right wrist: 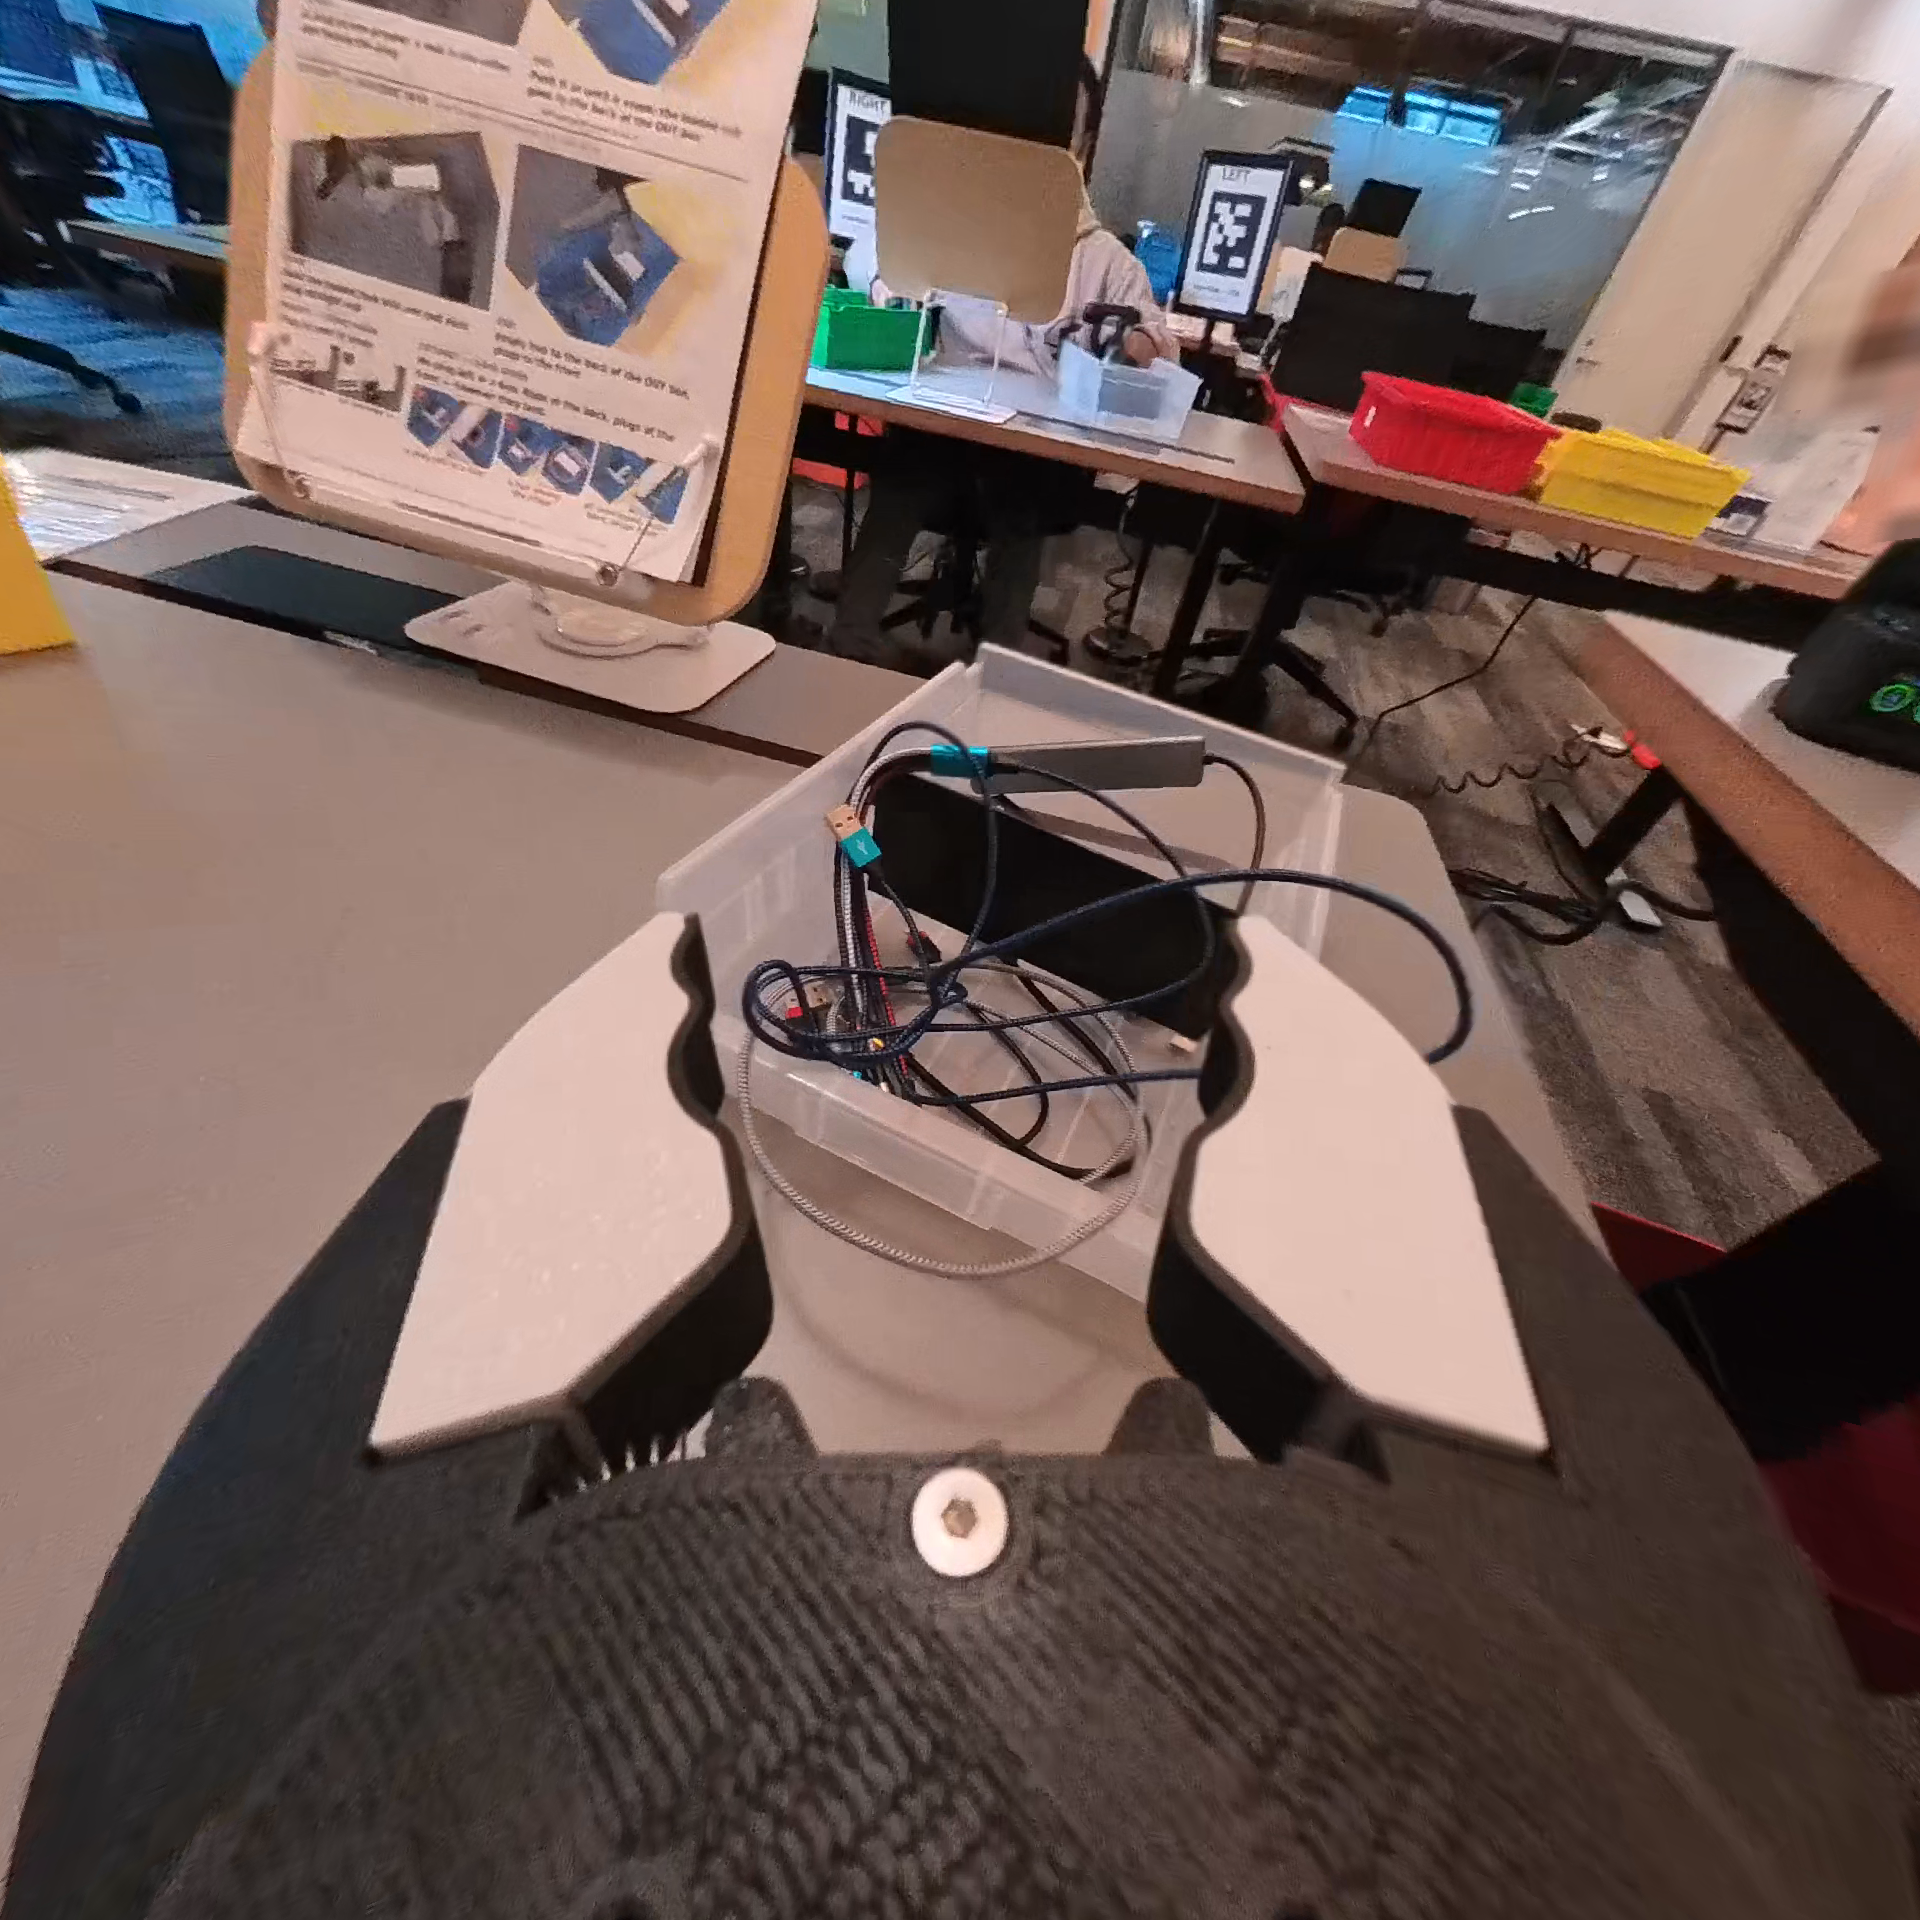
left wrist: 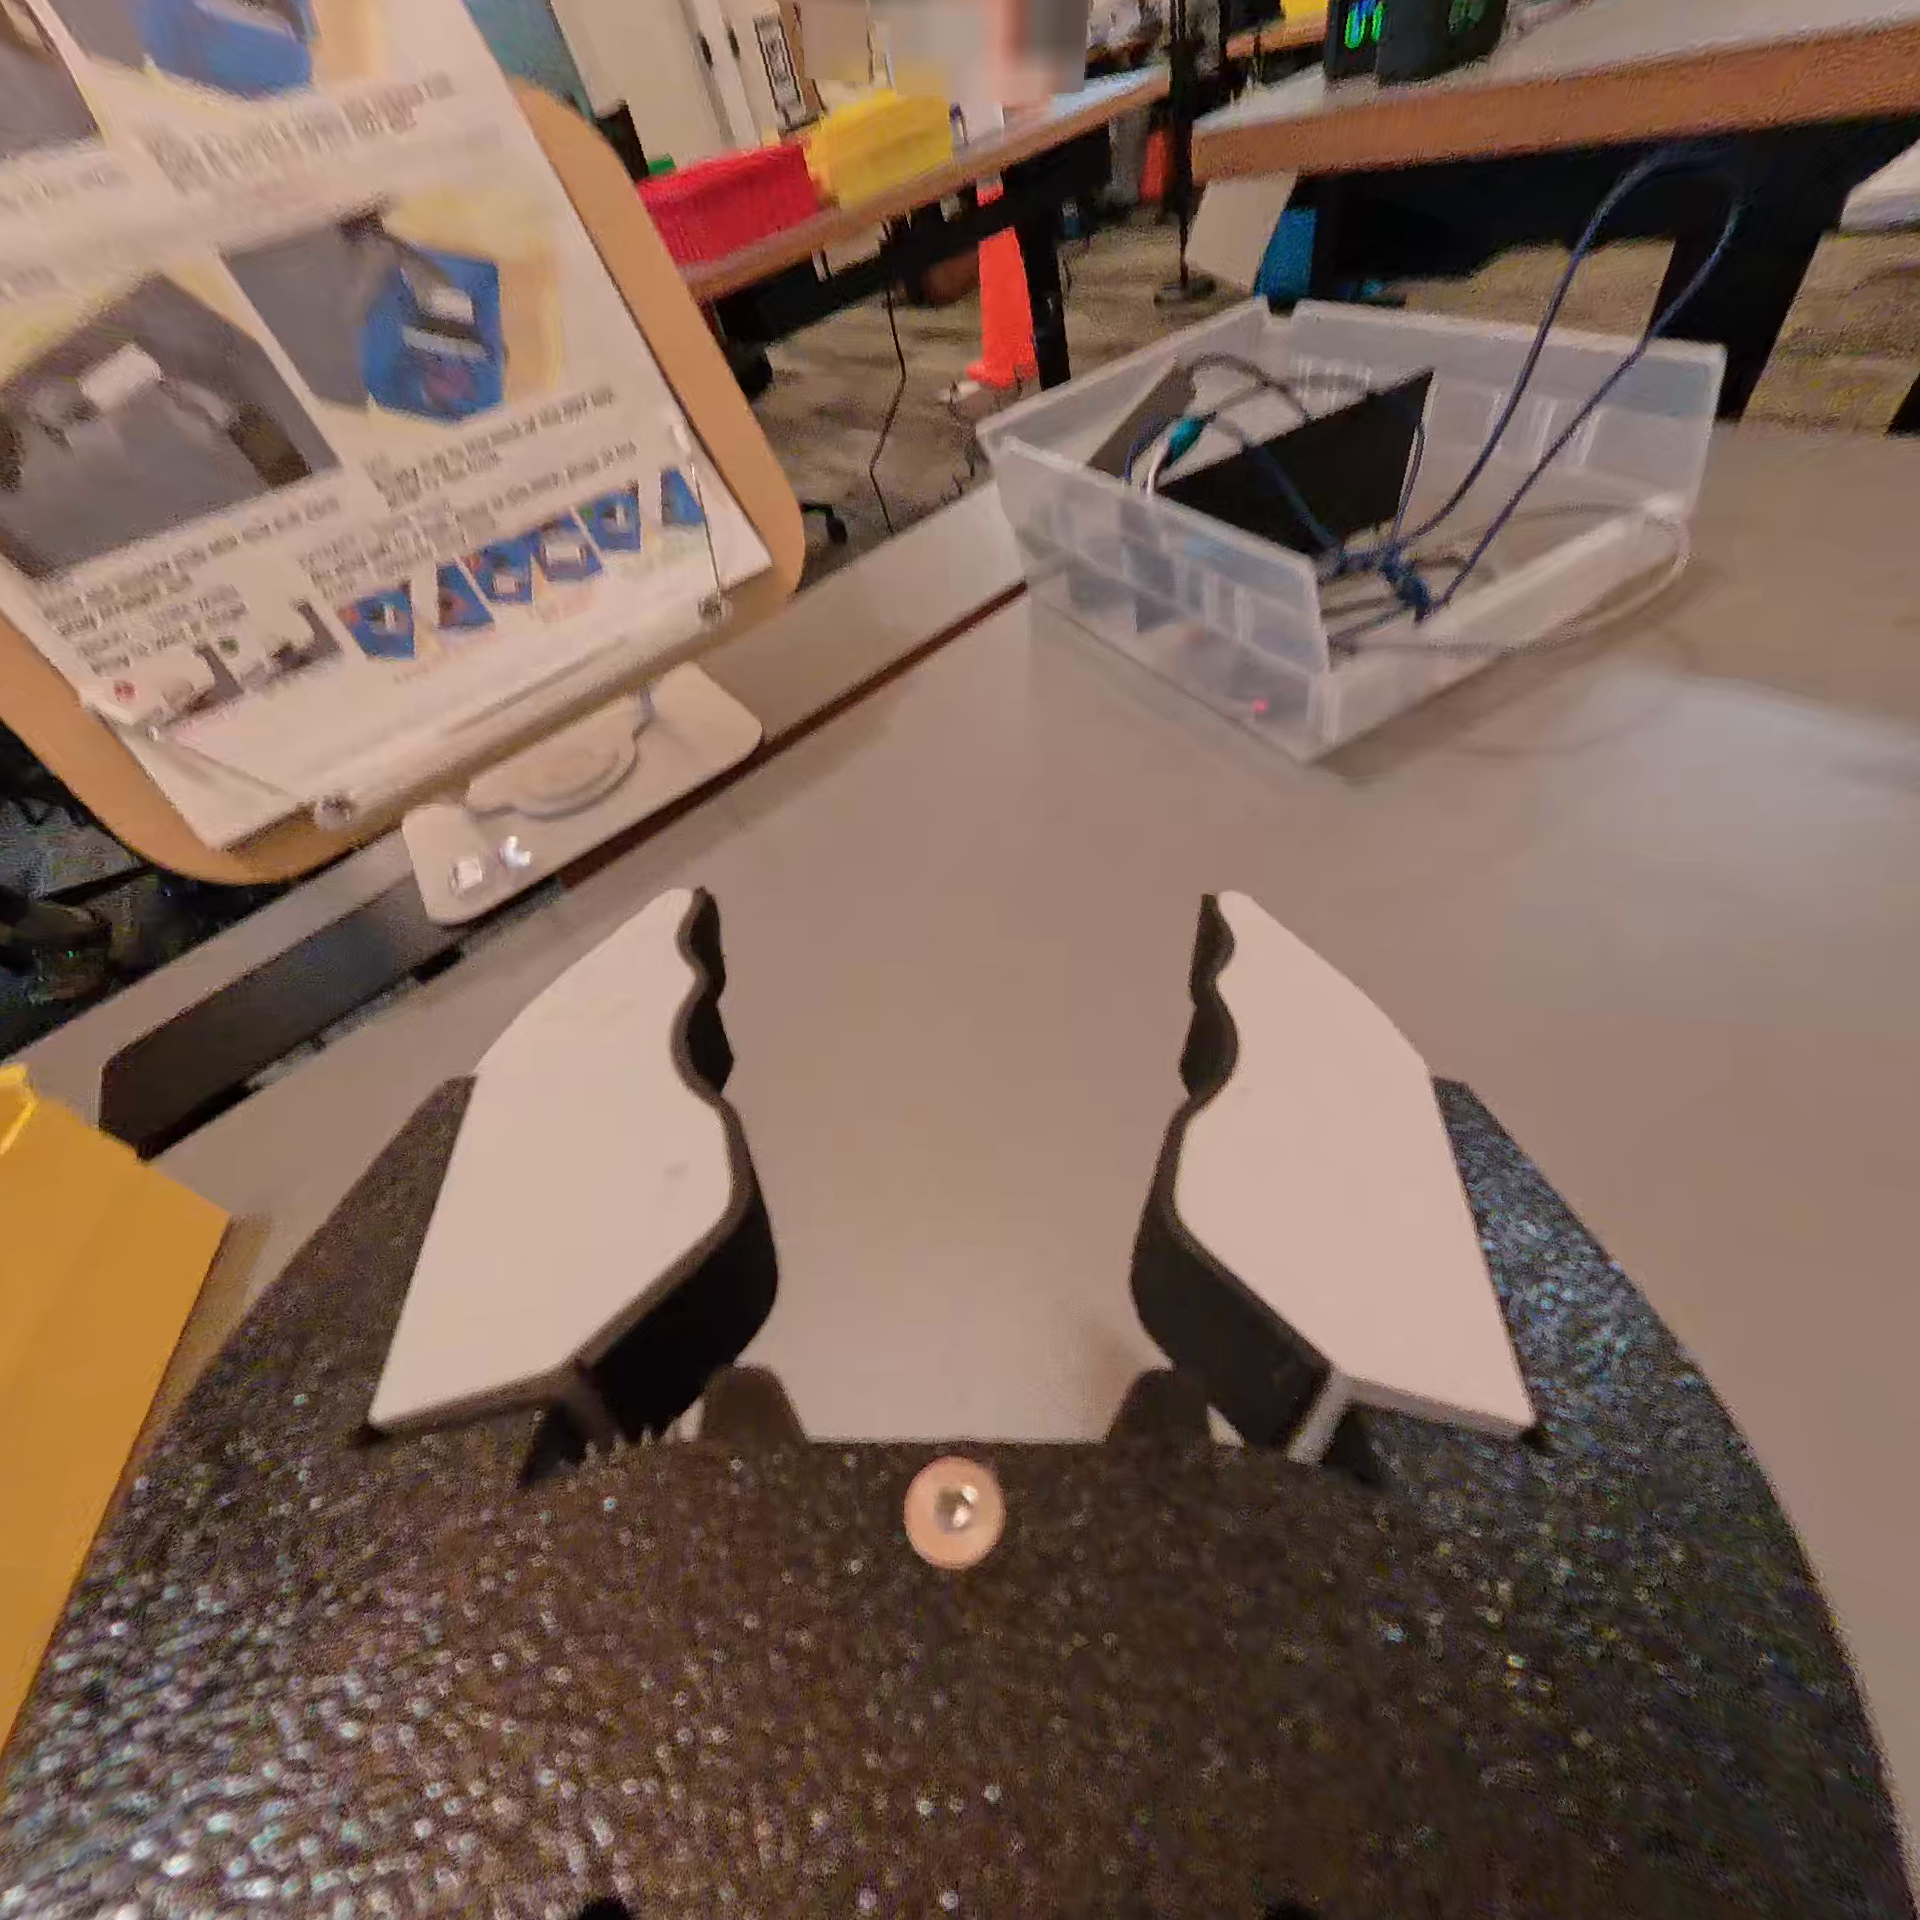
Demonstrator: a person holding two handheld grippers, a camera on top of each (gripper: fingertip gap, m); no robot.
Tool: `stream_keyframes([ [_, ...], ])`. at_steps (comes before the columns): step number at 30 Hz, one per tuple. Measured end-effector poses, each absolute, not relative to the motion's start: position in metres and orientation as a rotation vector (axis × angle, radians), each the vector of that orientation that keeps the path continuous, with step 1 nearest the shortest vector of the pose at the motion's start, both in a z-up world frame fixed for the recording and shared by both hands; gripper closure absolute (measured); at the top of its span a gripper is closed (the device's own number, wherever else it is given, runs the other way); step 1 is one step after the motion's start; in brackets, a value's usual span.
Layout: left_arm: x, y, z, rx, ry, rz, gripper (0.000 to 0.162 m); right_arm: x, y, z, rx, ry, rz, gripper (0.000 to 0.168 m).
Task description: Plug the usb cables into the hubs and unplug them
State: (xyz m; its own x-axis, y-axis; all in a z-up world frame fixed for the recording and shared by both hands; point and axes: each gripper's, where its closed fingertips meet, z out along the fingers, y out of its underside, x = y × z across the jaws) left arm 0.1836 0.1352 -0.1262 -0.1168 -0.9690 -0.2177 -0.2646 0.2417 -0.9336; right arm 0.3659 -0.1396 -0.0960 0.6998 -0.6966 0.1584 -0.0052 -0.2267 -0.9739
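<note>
A clear plastic bin (right wrist: 1288, 774) sits on the grey table and holds a tangle of USB cables (right wrist: 935, 1013). A grey hub (right wrist: 1101, 756) rests high in the bin with a teal-ended cable (right wrist: 956, 762) plugged into it. A loose teal USB plug (right wrist: 854, 836) points up beside it. My right gripper (right wrist: 961, 945) is open and empty, just in front of the bin. My left gripper (left wrist: 956, 914) is open and empty over bare table. The bin (left wrist: 1538, 665) lies far ahead to the right in the left wrist view, with blue cables (left wrist: 1496, 499) looping out.
An instruction sheet on a stand (right wrist: 499, 312) stands at the table's back left; it also shows in the left wrist view (left wrist: 343, 436). A yellow object (left wrist: 73, 1288) is at my left. The table edge drops off right of the bin. A person works at a far table (right wrist: 1060, 426). The loose teal USB plug (right wrist: 854, 836) is closer to my right gripper, around 20 cm from its tips; the left tips are 30 cm off.
</note>
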Motion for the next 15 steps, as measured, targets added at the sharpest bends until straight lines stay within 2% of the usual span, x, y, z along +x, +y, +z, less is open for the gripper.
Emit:
stream_keyframes([
  [6,0.241,0.065,-0.096,-1.13,1.645,-1.117,0.071,0.366,-0.169,-0.084,-1.651,0.649,-0.726,0.083],
  [15,0.37,0.004,-0.124,-1.522,1.919,-1.014,0.064,0.371,-0.185,-0.09,-1.668,0.668,-0.72,0.087],
])
